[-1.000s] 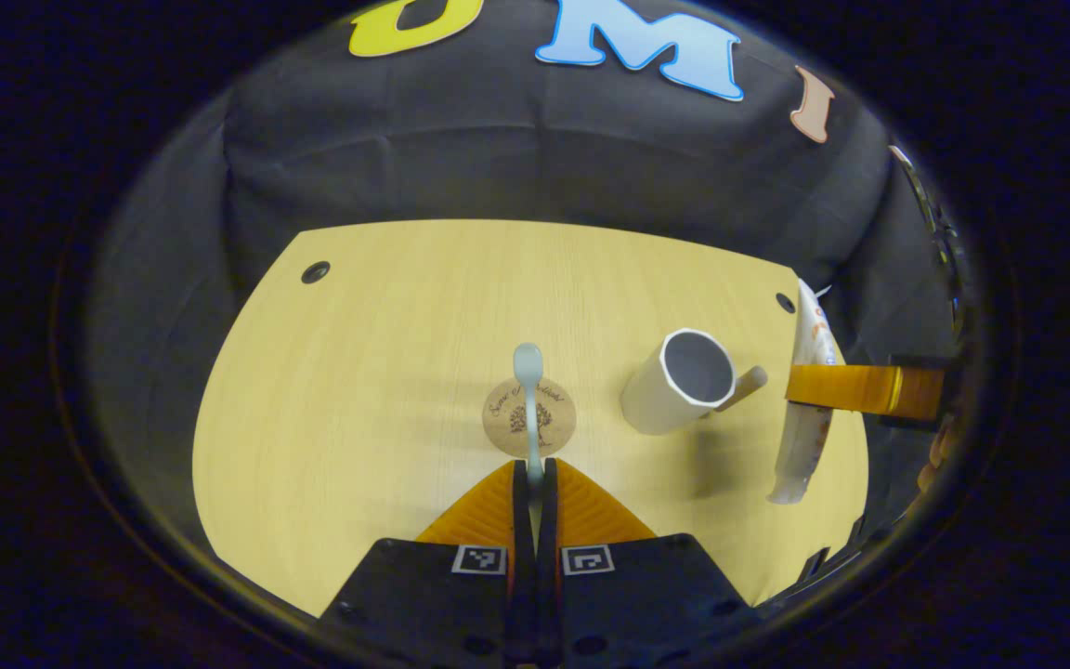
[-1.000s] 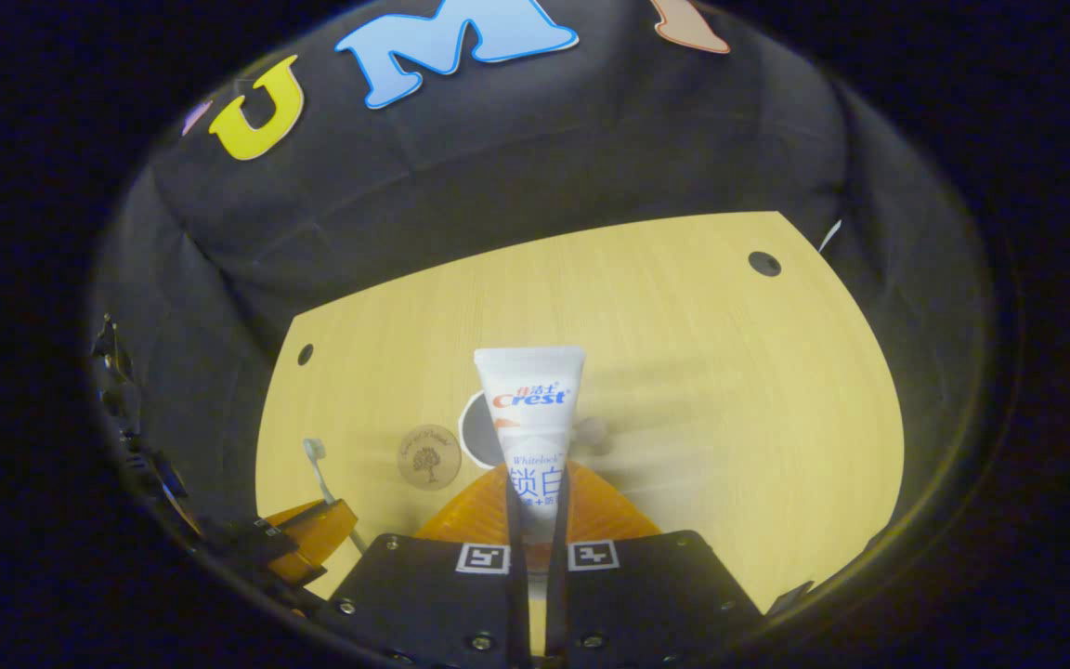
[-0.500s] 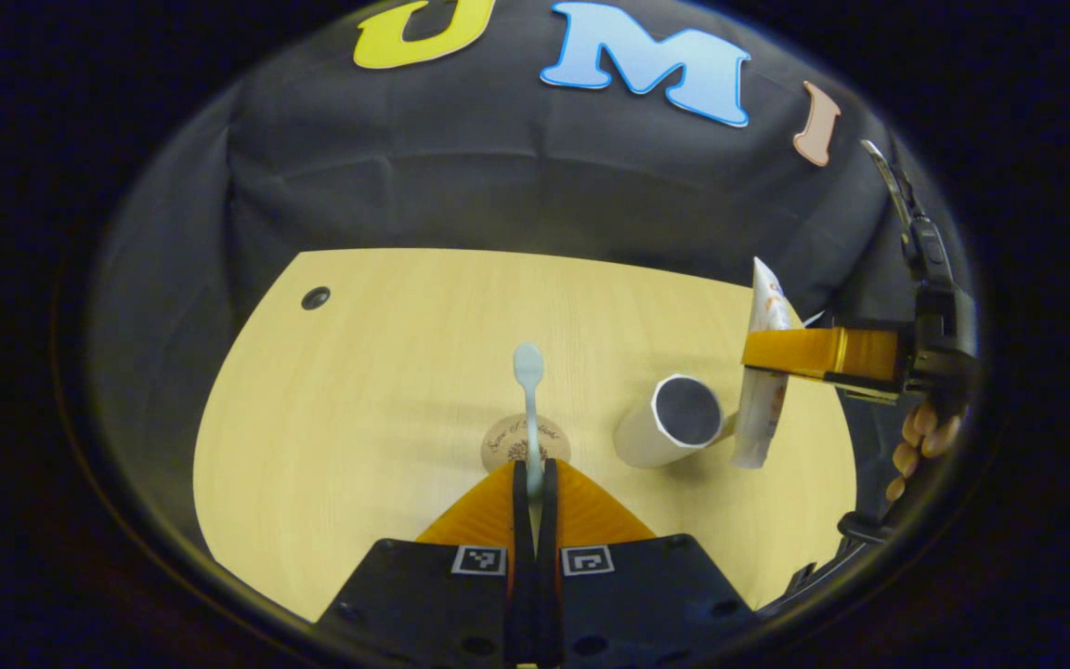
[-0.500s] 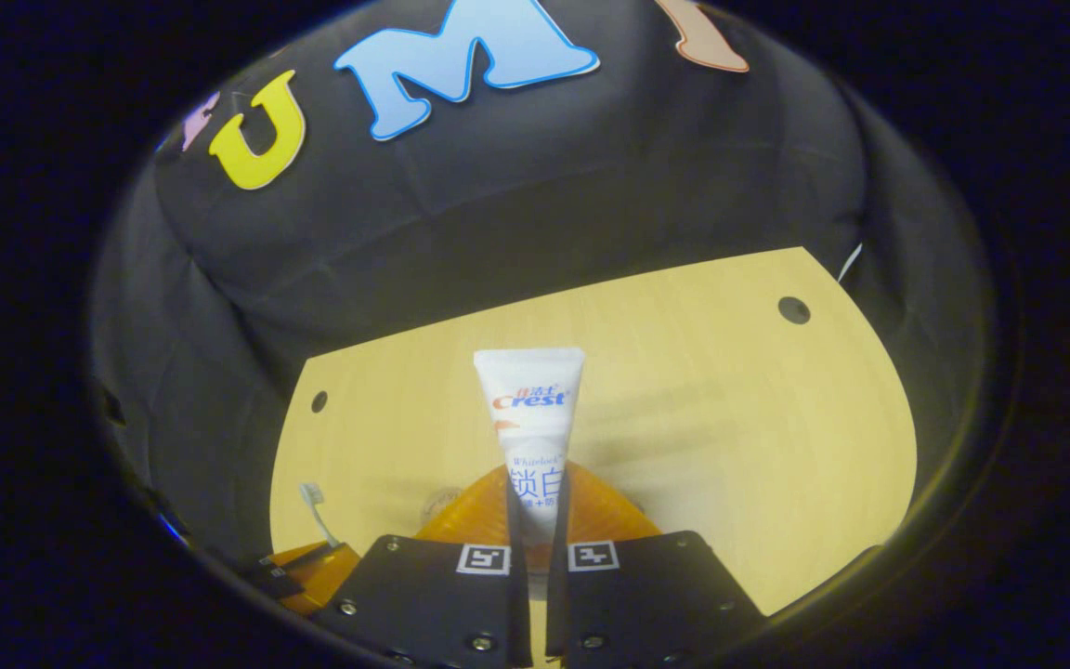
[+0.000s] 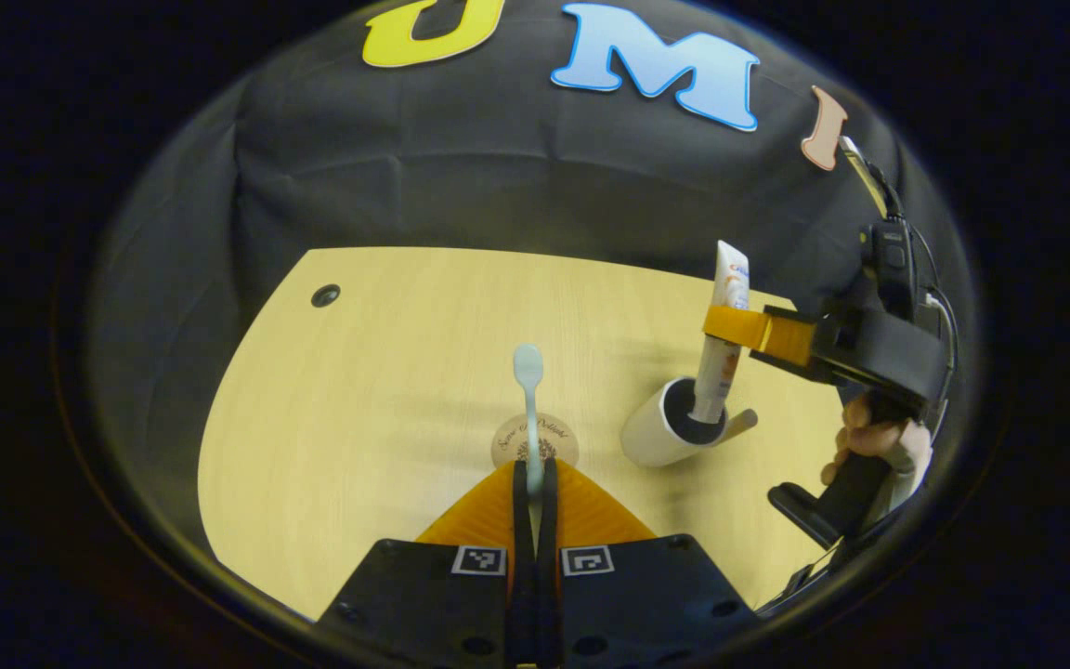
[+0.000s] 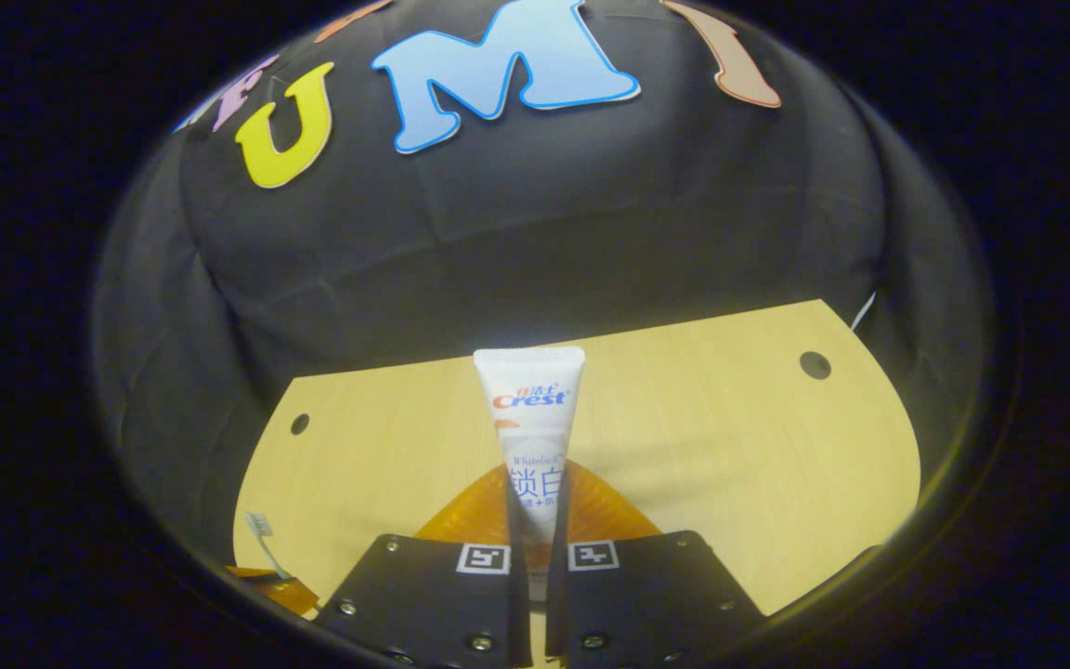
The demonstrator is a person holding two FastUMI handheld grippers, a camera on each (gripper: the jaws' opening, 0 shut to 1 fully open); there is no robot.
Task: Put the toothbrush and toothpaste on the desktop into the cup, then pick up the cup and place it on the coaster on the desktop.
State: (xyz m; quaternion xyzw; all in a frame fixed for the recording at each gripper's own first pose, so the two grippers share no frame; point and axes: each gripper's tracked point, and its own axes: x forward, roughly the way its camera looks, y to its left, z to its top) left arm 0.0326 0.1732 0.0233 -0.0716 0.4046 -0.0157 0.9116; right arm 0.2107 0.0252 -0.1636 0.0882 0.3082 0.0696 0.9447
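On the worktop [image 5: 358, 372], the left tongs [image 5: 532, 483] grip the toothbrush [image 5: 528, 390] above the coaster [image 5: 535, 440]. Rightward, the right tongs [image 5: 725, 322] clamp the toothpaste [image 5: 730, 288], its lower end seemingly inside the cup [image 5: 660, 432]. Next, I'd say: release it.

The cup [image 5: 665, 429] mouth is occupied by the upright toothpaste tube [image 5: 724, 346], with the right gripper [image 5: 725, 325] above it. The coaster [image 5: 535, 440] stands just beside the cup, under the toothbrush [image 5: 528, 400]. The desktop [image 5: 358, 390] is open to the left.
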